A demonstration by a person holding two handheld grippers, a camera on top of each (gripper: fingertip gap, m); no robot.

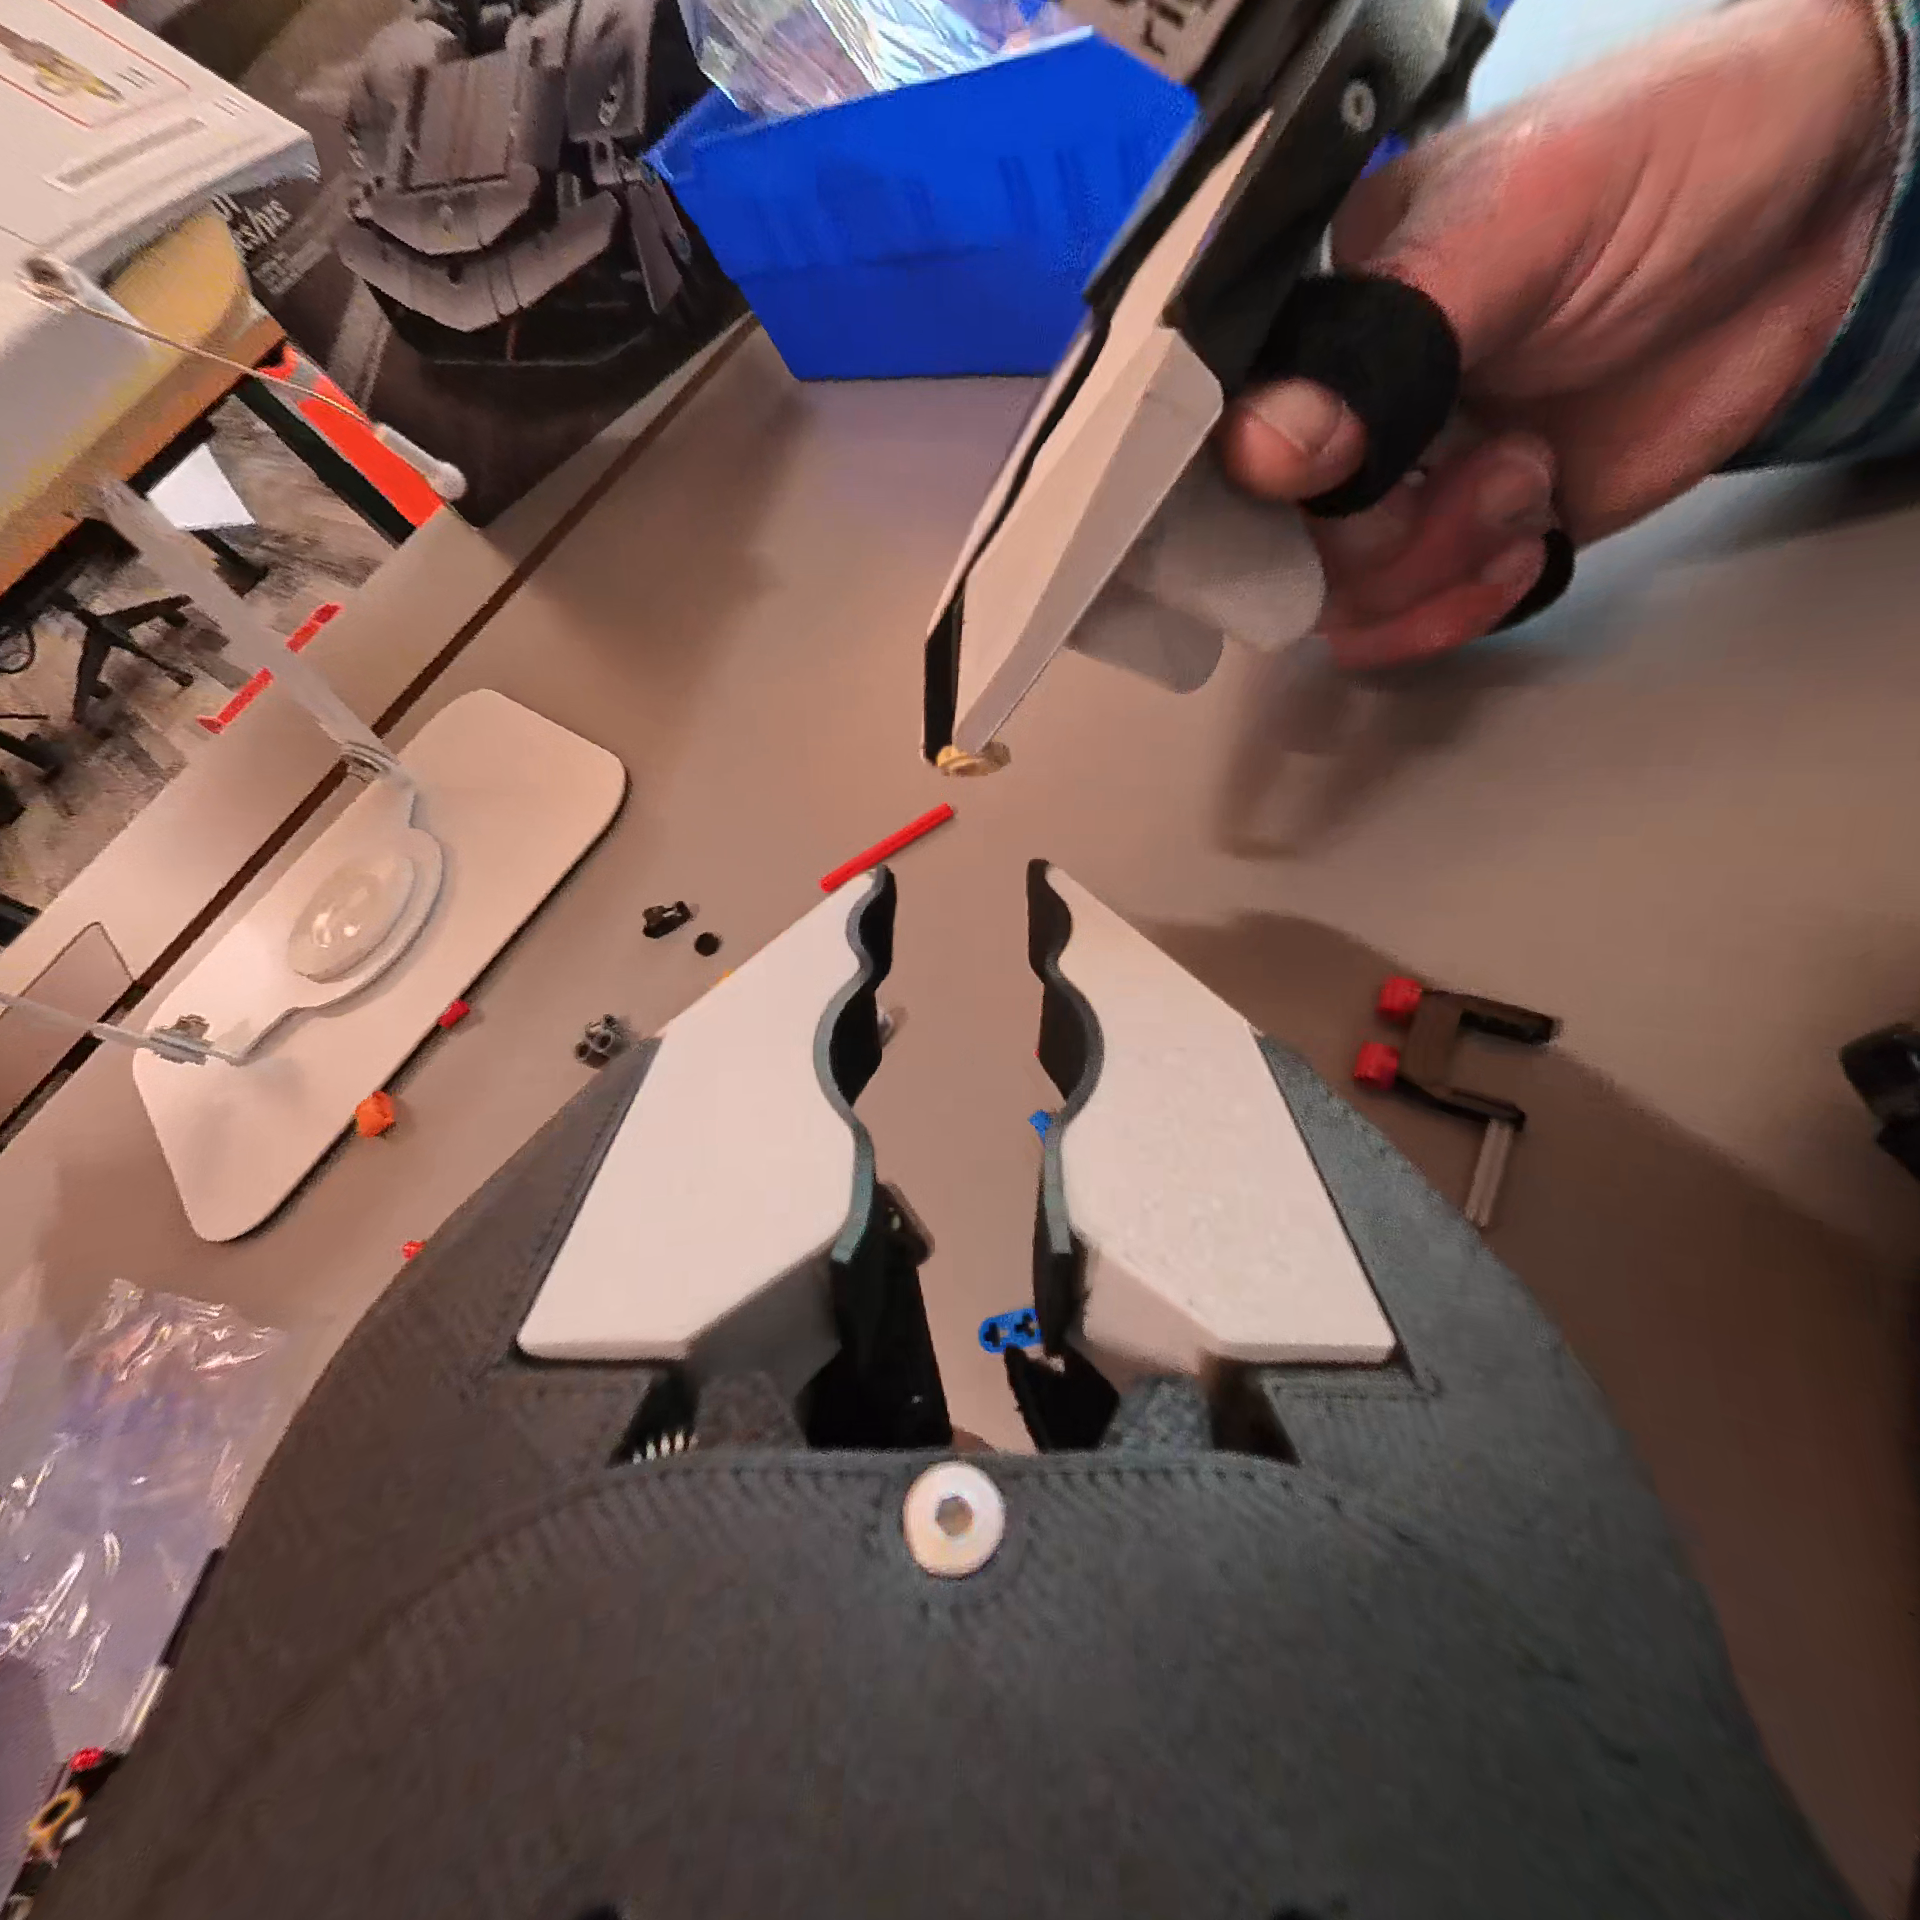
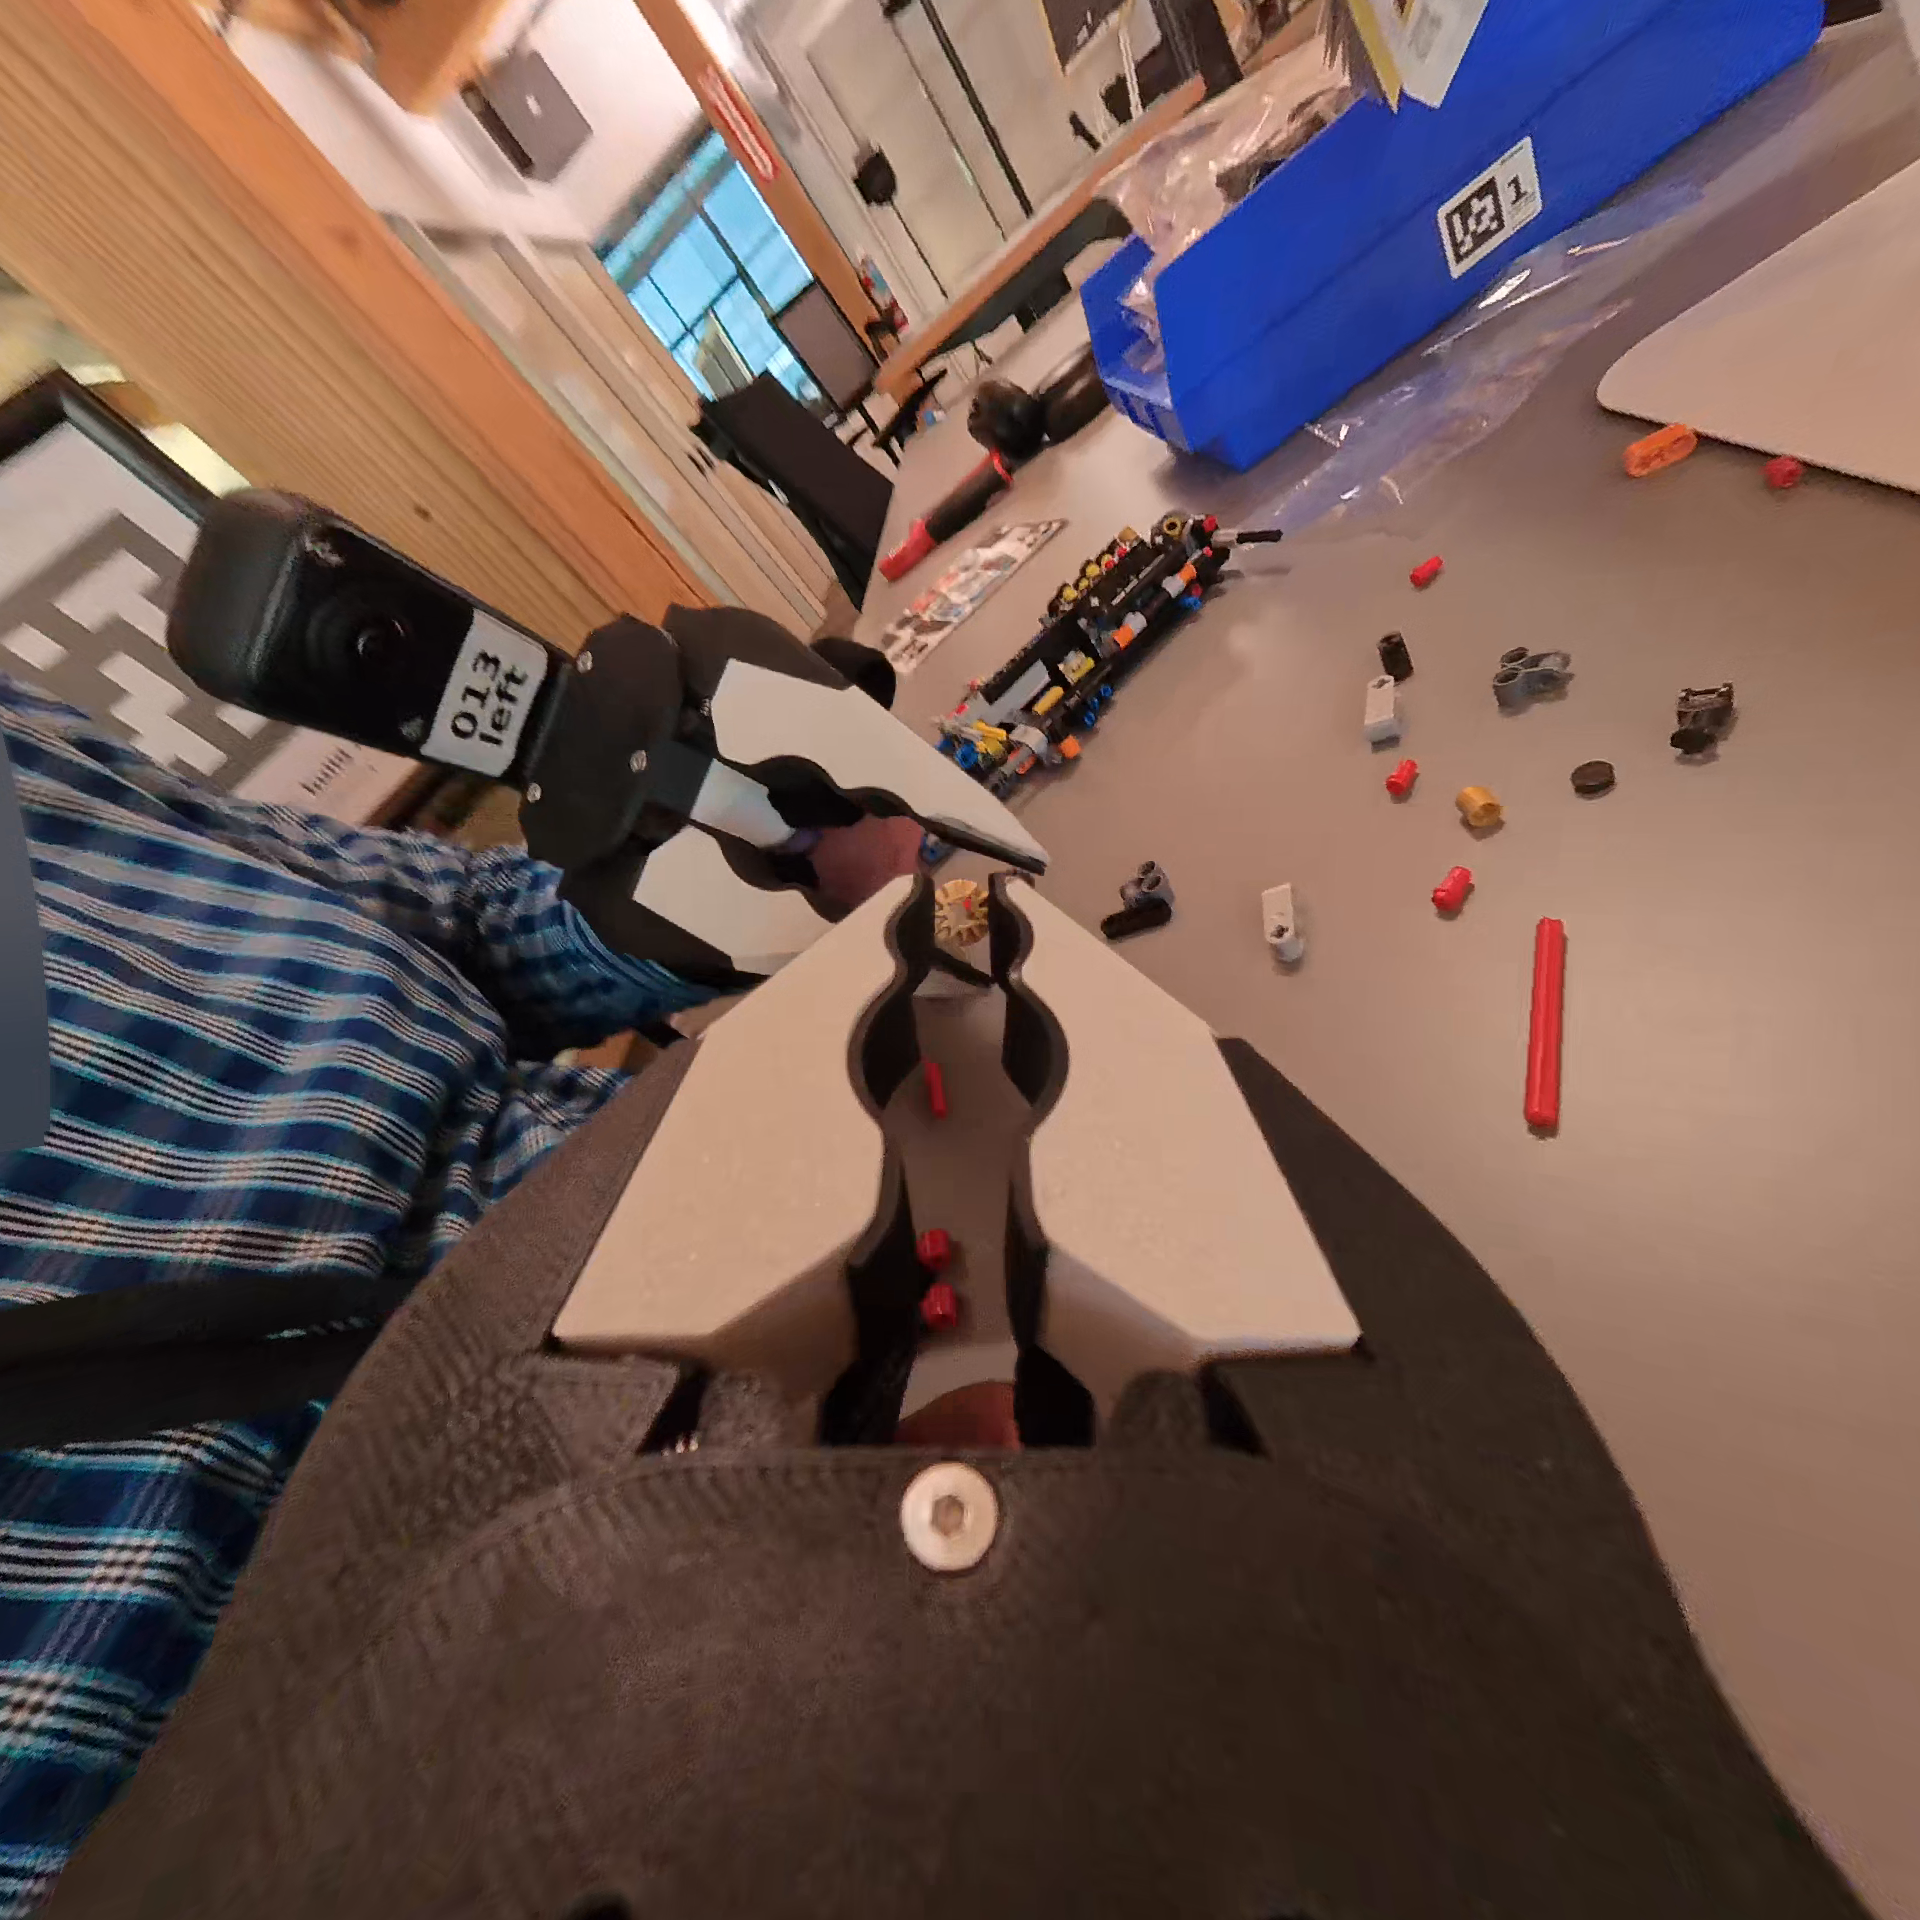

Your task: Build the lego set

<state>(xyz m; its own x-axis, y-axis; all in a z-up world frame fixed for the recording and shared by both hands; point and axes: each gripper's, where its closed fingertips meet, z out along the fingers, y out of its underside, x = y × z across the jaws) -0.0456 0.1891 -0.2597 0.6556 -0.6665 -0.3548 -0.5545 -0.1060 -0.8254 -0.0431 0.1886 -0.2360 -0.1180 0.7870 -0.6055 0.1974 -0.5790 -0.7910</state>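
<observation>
Left wrist view
Left tool (image 1: 961,883): we see its two fingers spread apart with bare worktop (image 1: 1351,790) between them, released and holding nothing.
Right tool (image 1: 961,750): it comes in from the upper right in a person's hand (image 1: 1538,364), tip pointing down, clenched on a small tan gear (image 1: 971,761) held above the worktop.
Red axle (image 1: 886,849): we find it lying flat on the worktop, just beyond the left finger's tip and just below the gear.
Small sub-assembly (image 1: 1449,1060): black with two red ends, lying to the right, apart from both tools.
Blue bin (image 1: 935,239): at the far edge of the worktop.

Right wrist view
Right tool (image 2: 956,904): we see the tan gear (image 2: 958,914) pinched between its fingertips, teeth facing us.
Left tool (image 2: 977,842): it sits just behind the gear, fingers parted.
Red axle (image 2: 1545,1023): on the worktop (image 2: 1662,1143) to the right, well apart from the gear.
Long build (image 2: 1091,644): a black lego frame with coloured pins, lying farther back.
Loose parts: red pins, grey connectors and a yellow bush (image 2: 1480,805) scattered between the axle and the blue bin (image 2: 1403,270).
</observation>
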